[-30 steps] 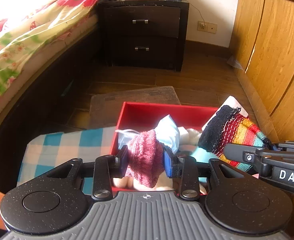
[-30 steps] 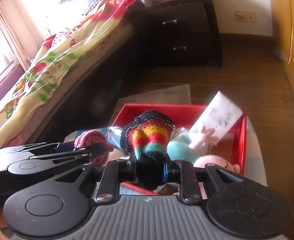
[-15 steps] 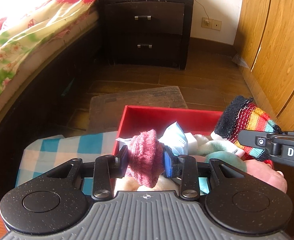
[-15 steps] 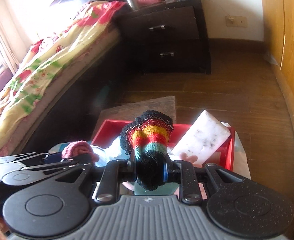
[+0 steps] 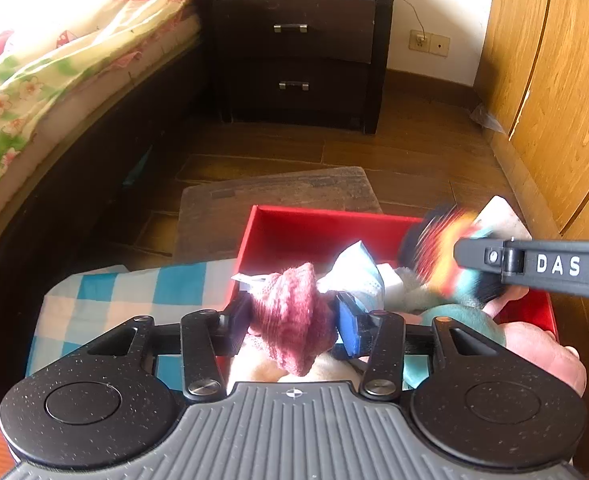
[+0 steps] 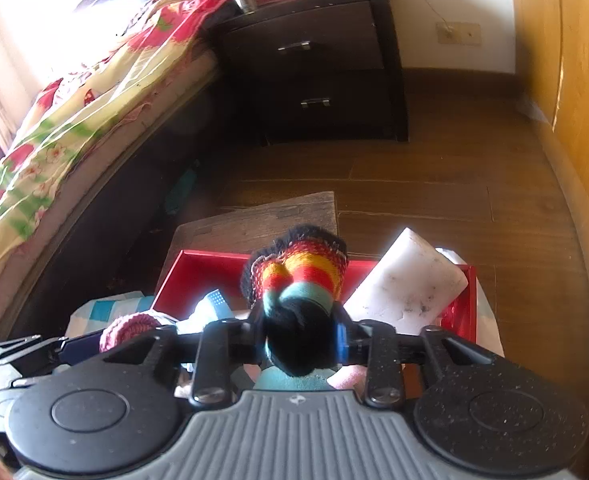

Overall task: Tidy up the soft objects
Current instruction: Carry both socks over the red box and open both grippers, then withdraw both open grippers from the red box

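A maroon knit sock (image 5: 288,304) hangs between the pads of my left gripper (image 5: 292,320), whose jaws are opening; the pads still touch its sides. It is above the near left corner of the red box (image 5: 318,224). My right gripper (image 6: 300,340) has its jaws opening around a rainbow-striped sock with a black toe (image 6: 298,268); both pads still touch it, above the middle of the box (image 6: 198,276). In the left wrist view that striped sock (image 5: 438,256) is blurred beside the right gripper's finger (image 5: 534,266).
The box holds a white foam block (image 6: 410,280), a teal plush (image 5: 466,320), a pink plush (image 5: 542,352) and pale cloth. A blue checked cloth (image 5: 134,292) lies under it. A dark board (image 5: 278,196), a nightstand (image 5: 294,56), a bed (image 5: 54,60) and wooden wardrobe doors (image 5: 554,80) surround it.
Both grippers have come forward and lower over the red box with their socks. Both pairs of jaws stand wider, and the socks have bulged out between the pads.
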A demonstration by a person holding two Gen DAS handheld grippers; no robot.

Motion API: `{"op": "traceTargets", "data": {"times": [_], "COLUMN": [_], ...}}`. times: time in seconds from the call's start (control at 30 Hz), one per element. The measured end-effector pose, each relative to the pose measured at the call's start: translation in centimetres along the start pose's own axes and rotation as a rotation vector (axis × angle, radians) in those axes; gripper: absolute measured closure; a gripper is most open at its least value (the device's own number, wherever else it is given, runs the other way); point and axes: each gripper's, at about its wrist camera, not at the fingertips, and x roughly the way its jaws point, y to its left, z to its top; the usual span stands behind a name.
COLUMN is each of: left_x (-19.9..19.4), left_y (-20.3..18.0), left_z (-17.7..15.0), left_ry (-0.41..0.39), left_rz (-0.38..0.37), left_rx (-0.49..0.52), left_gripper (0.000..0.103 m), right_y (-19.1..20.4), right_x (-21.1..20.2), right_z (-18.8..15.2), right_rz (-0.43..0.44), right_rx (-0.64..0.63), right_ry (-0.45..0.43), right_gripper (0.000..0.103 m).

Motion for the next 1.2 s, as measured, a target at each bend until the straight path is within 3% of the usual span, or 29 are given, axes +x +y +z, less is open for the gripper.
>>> {"op": "traceTargets", "data": {"times": [0.07,0.13,0.57,1.2], "left_x": [-0.2,-0.5,-3.1,-6.3], "left_y": [0.0,0.0,-0.8,-0.1], "left_z": [0.0,0.0,-1.0,-5.1], "left_ry": [-0.008,-0.013,-0.023,-0.007], "left_rz": [0.004,0.007,0.013,0.014], "left_rx": [-0.005,-0.005,0.020,0.040], "left_gripper": [0.045,0.043,0.041,0.039], "right_y": [0.0,0.0,0.4,1.3], "right_x": [0.0,-0.1,-2.1,-5.7], "right_z": [-0.1,-0.1,-2.3,-6.7], "right_rz": [-0.002,-0.004,0.003,0.019], "right_rx": [0.000,-0.001,-0.003,0.012], "right_ry": [0.010,0.009,0.042,0.069], "right_gripper": [0.090,0.089,0.087,0.087]}}
